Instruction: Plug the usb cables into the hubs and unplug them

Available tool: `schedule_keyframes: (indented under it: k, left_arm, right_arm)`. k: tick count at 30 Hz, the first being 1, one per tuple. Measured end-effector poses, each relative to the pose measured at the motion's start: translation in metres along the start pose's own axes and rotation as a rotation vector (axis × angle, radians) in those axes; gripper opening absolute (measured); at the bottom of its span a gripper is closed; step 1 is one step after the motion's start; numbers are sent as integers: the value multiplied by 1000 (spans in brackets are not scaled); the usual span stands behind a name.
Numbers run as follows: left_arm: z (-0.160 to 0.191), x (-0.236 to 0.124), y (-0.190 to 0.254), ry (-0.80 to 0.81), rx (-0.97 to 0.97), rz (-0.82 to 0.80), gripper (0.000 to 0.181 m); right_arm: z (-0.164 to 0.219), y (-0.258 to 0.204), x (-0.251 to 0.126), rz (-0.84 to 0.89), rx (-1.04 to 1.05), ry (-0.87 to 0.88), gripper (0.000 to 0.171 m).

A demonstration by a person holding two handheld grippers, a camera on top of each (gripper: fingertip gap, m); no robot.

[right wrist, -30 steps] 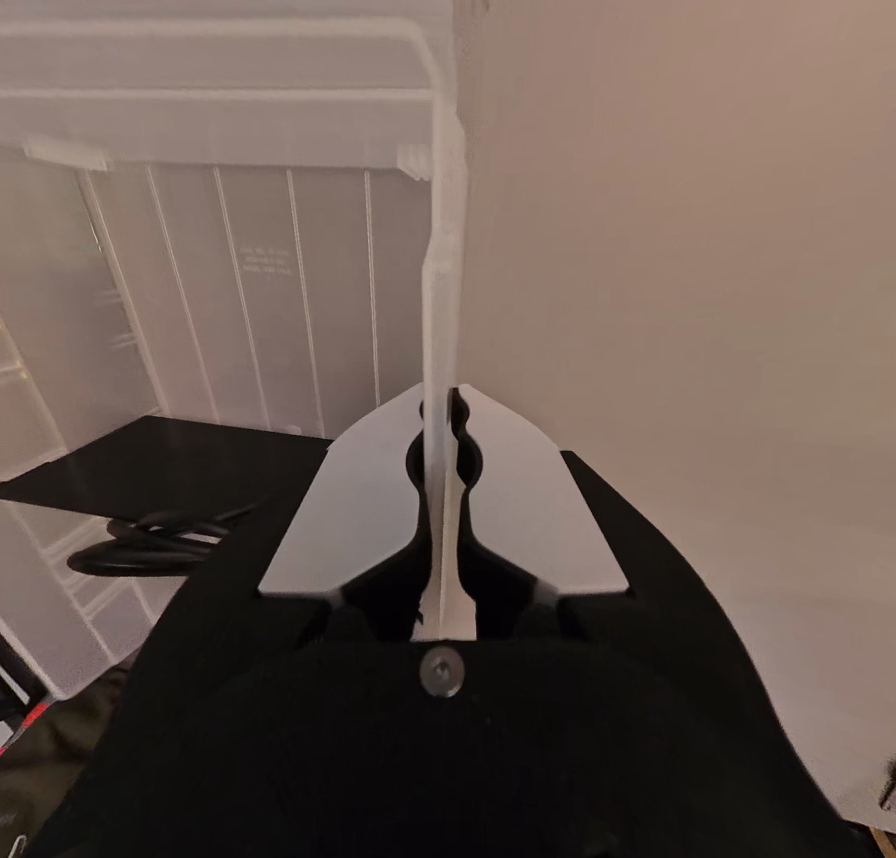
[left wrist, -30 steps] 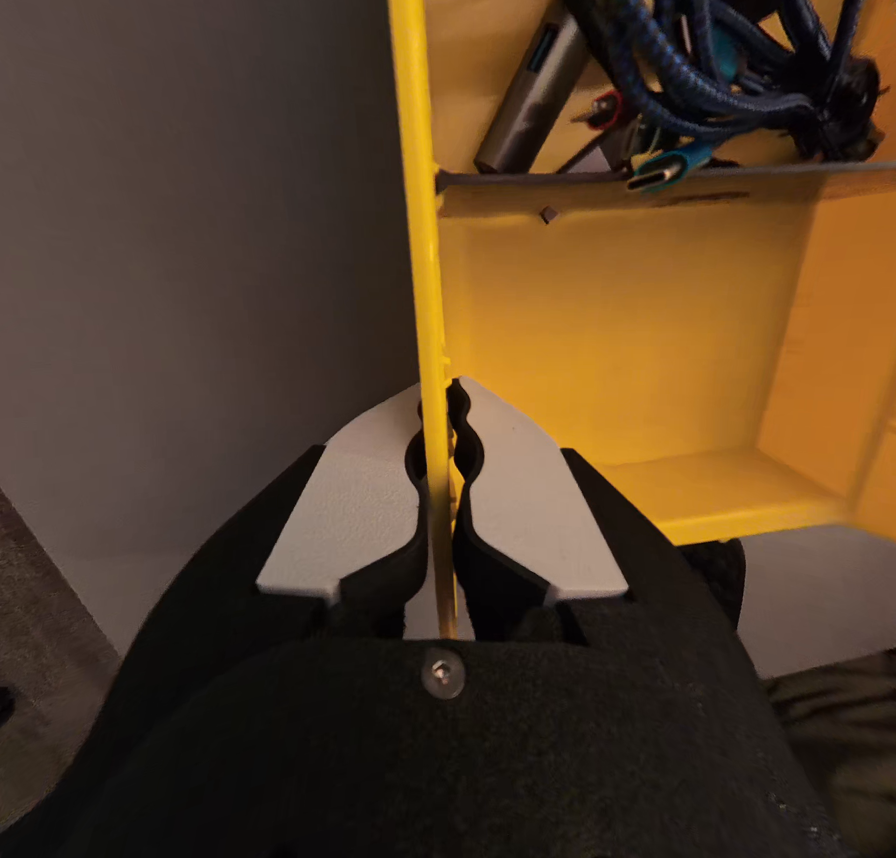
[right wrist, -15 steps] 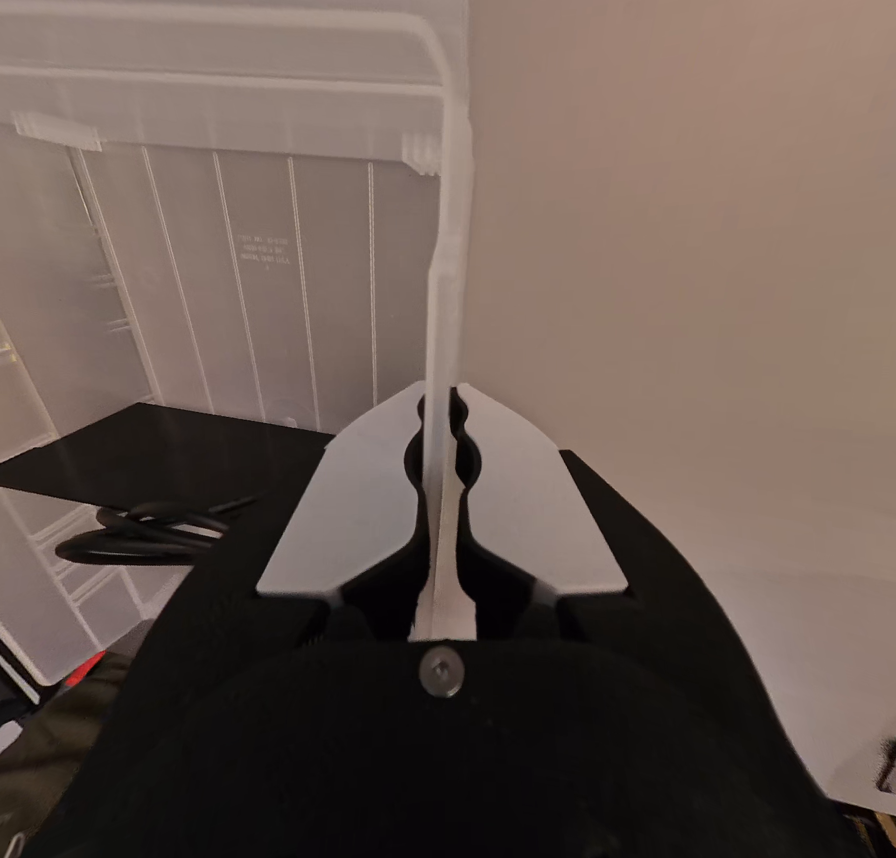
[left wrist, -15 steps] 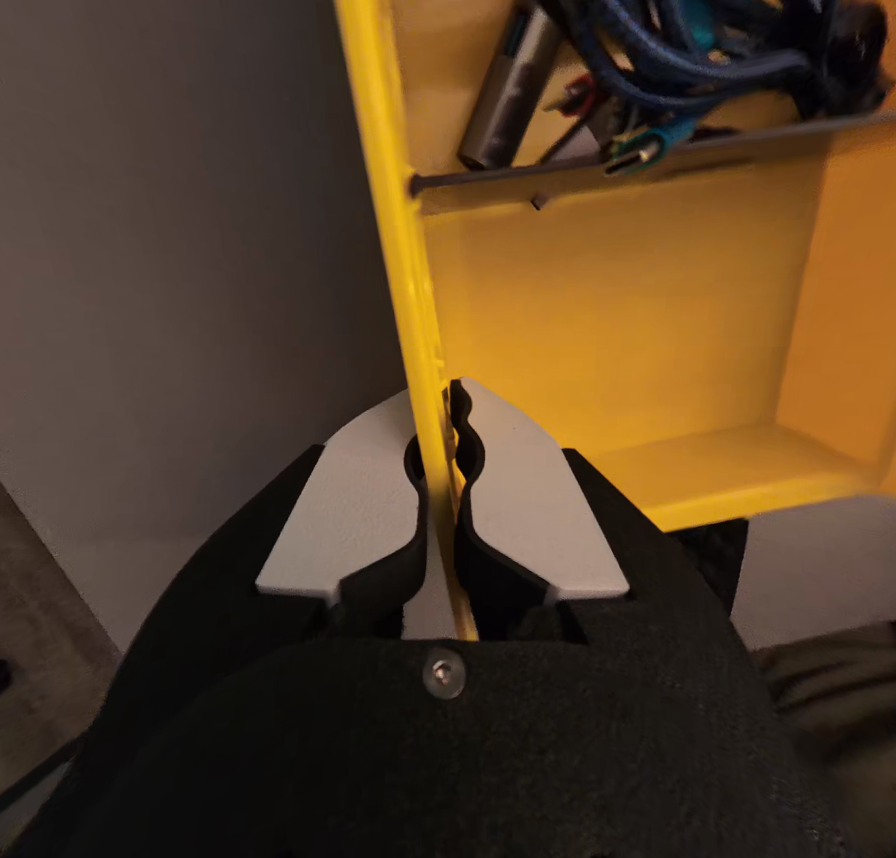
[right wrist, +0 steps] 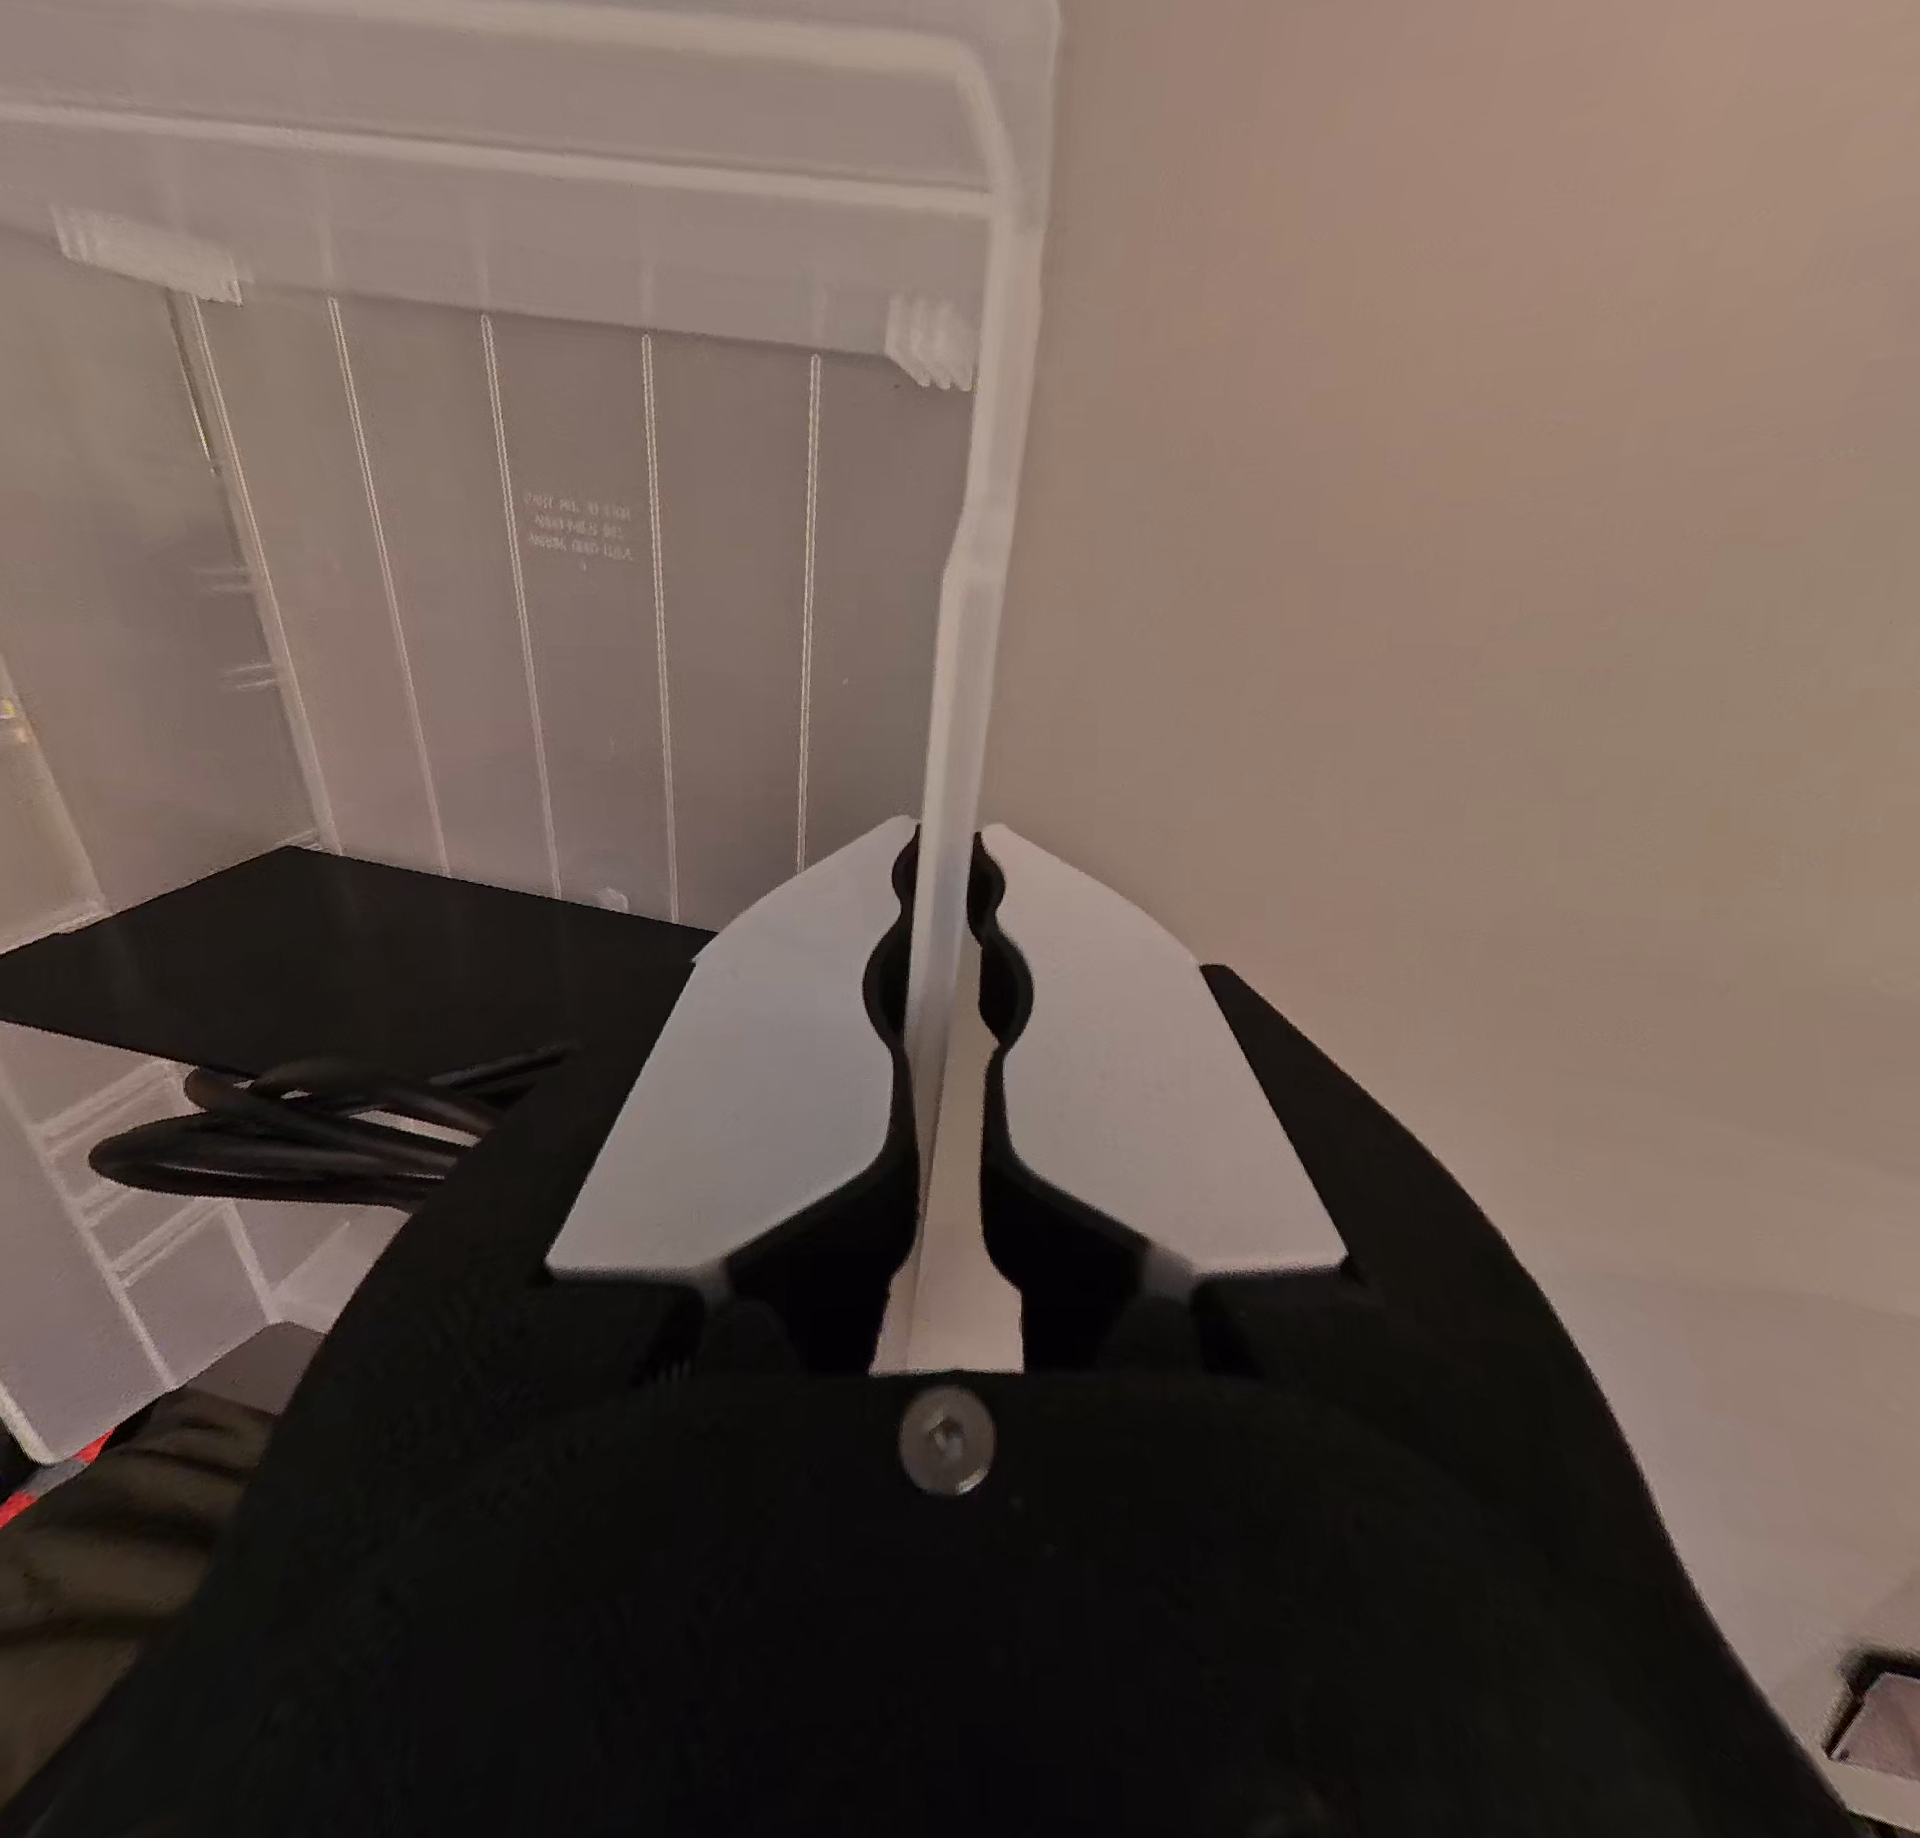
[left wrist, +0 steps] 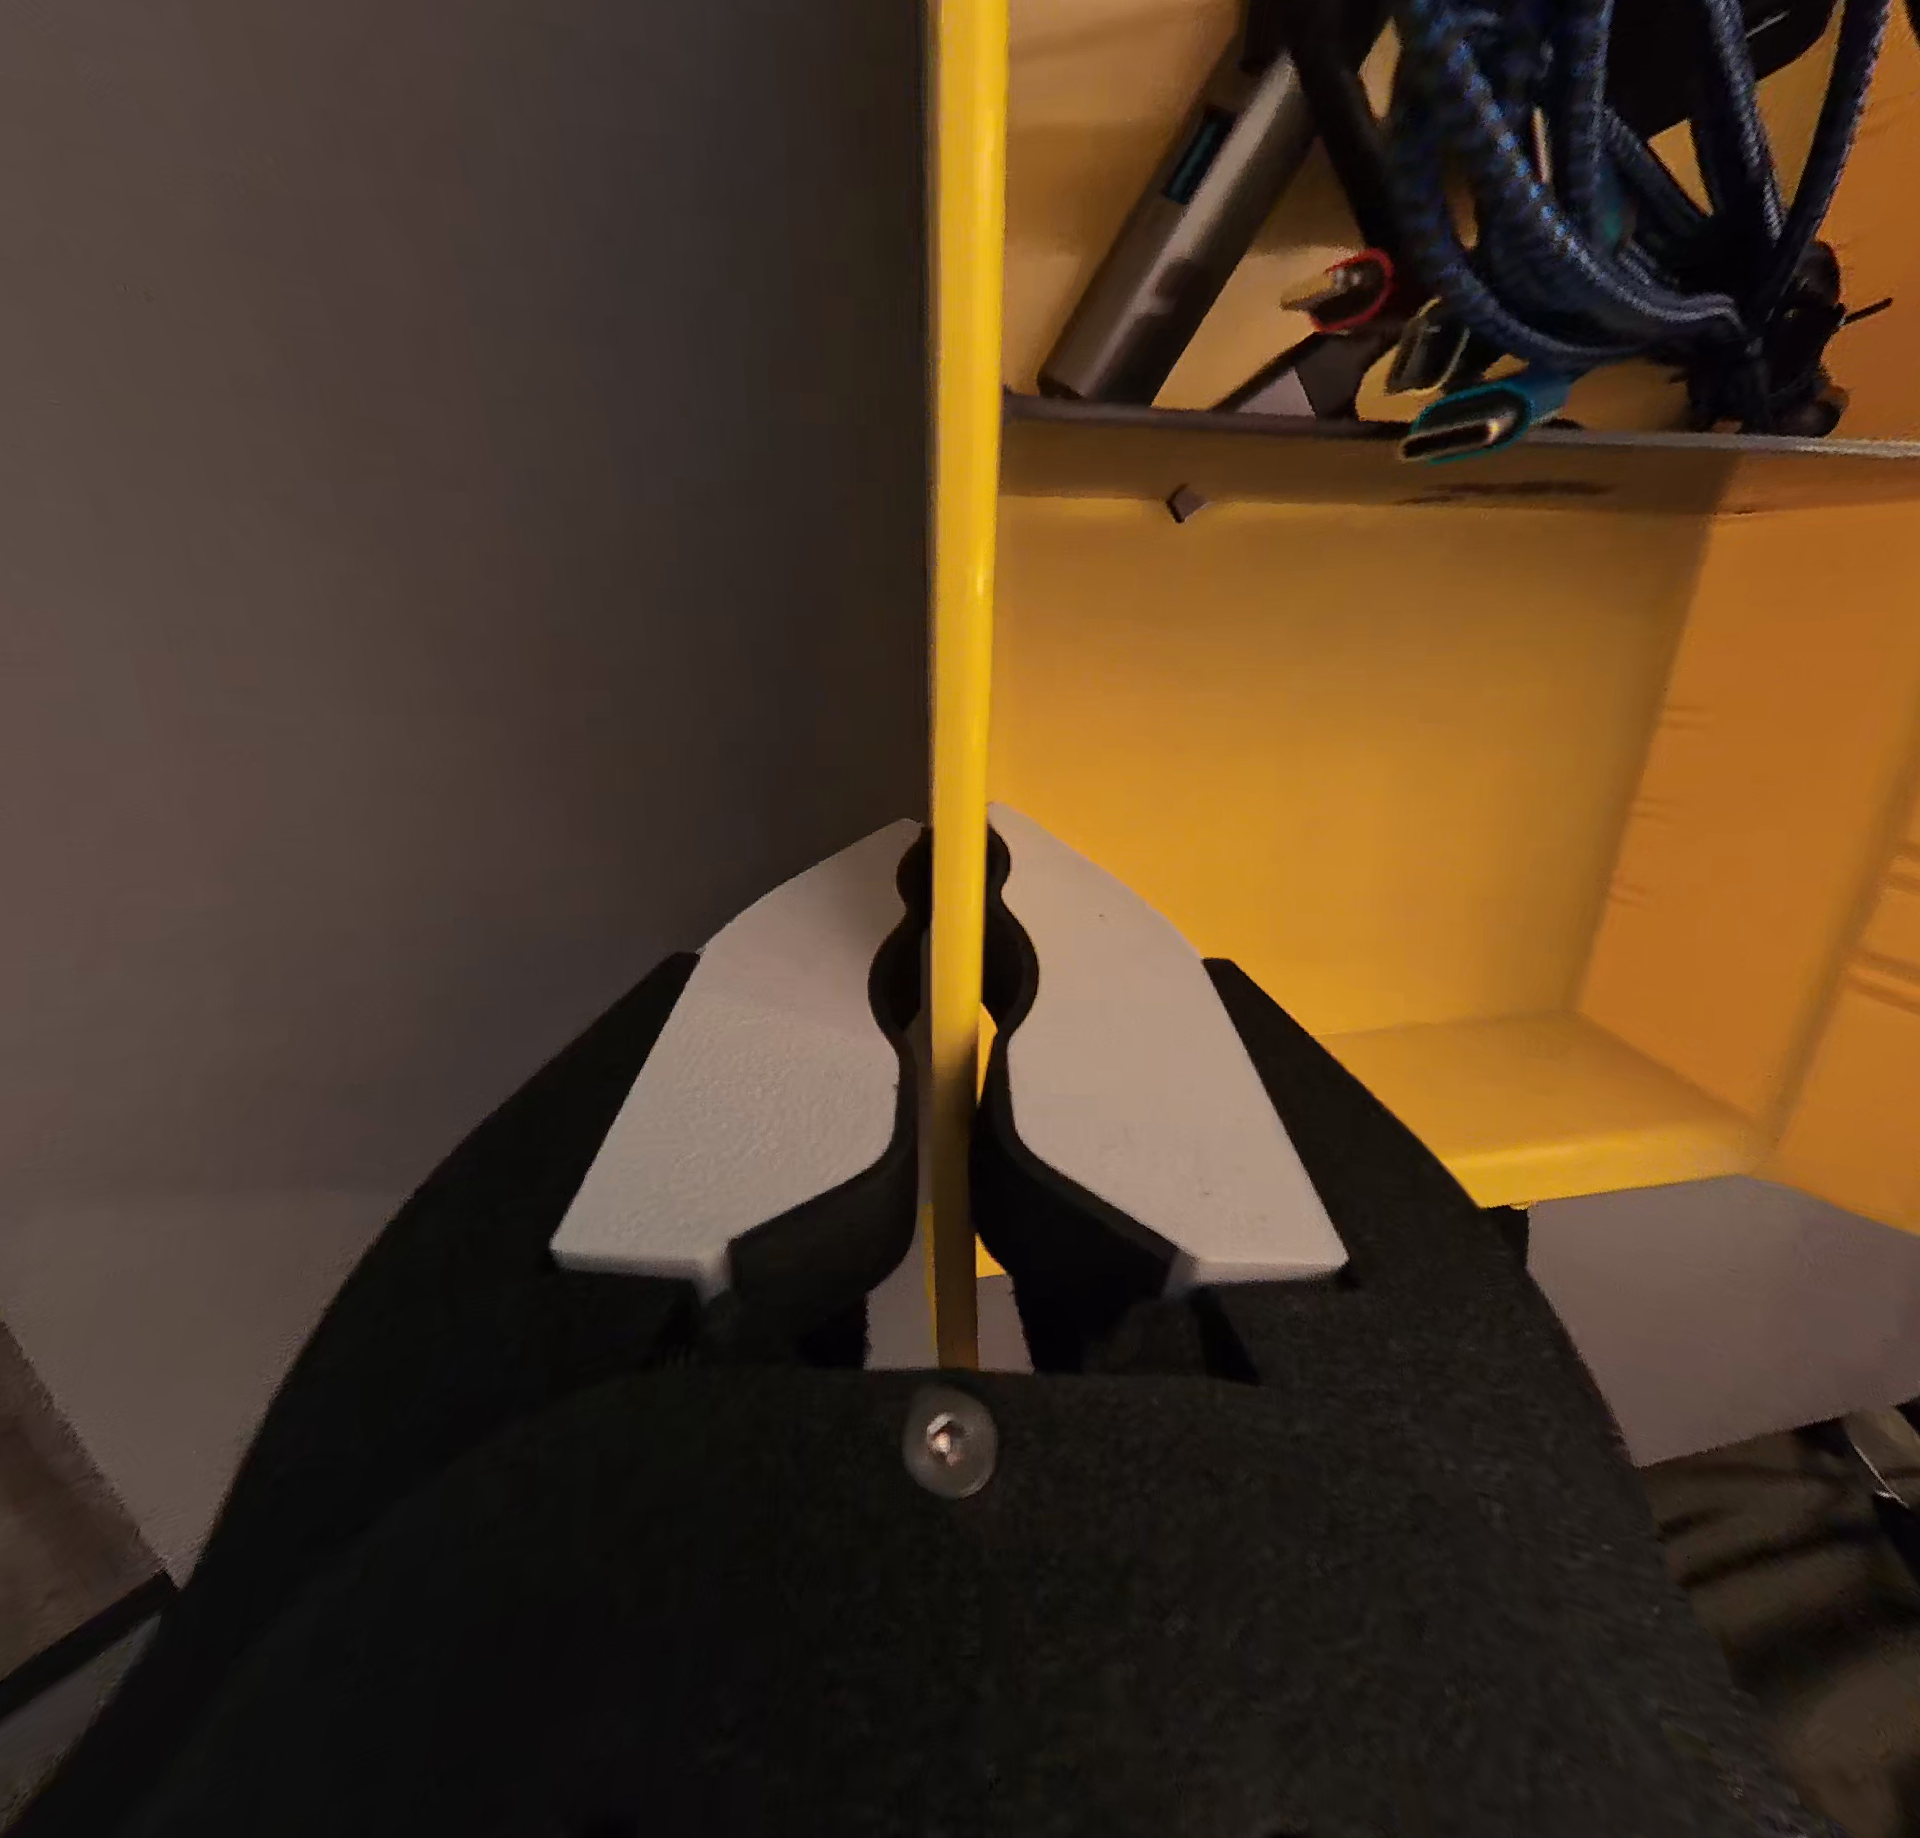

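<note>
Gripping the yellow bin's (left wrist: 1351,801) thin side wall, the left tongs (left wrist: 961,832) are clamped on that rim, which now runs straight up the middle of the frame instead of leaning left as it did half a second ago. The bin's far compartment, behind a dark divider (left wrist: 1247,427), has shifted toward the upper right corner. There lie the grey hub (left wrist: 1174,261) and the tangle of blue braided usb cables (left wrist: 1558,178), well apart from the tongs; a teal-sleeved plug (left wrist: 1475,422) pokes over the divider. In the right wrist view, the right tongs (right wrist: 948,838) are clamped on the clear bin's (right wrist: 520,593) edge, much as before. A coiled black cable (right wrist: 301,1128) sits at the left, beside those tongs.
</note>
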State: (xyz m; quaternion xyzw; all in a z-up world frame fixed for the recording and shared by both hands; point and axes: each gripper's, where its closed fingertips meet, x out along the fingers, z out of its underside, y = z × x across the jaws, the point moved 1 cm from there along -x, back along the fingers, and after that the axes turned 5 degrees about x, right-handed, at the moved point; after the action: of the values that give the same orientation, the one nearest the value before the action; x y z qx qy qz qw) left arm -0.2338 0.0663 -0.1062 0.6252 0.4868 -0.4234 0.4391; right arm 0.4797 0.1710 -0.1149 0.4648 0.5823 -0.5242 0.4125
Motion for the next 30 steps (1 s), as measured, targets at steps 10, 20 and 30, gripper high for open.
schedule_keyframes:
  k: [10, 20, 30]
  left_arm:
    - [19, -4, 2, -228, 44, -69, 8]
    - [16, -2, 1, -134, -45, 6, 5]
    - [25, -6, -14, -99, -168, -10, 4]
  right_arm:
    - [0, 0, 0, -7, -34, -5, 8]
    - [0, 0, 0, -7, -45, 5, 8]
    - [1, -1, 0, -19, -52, 7, 9]
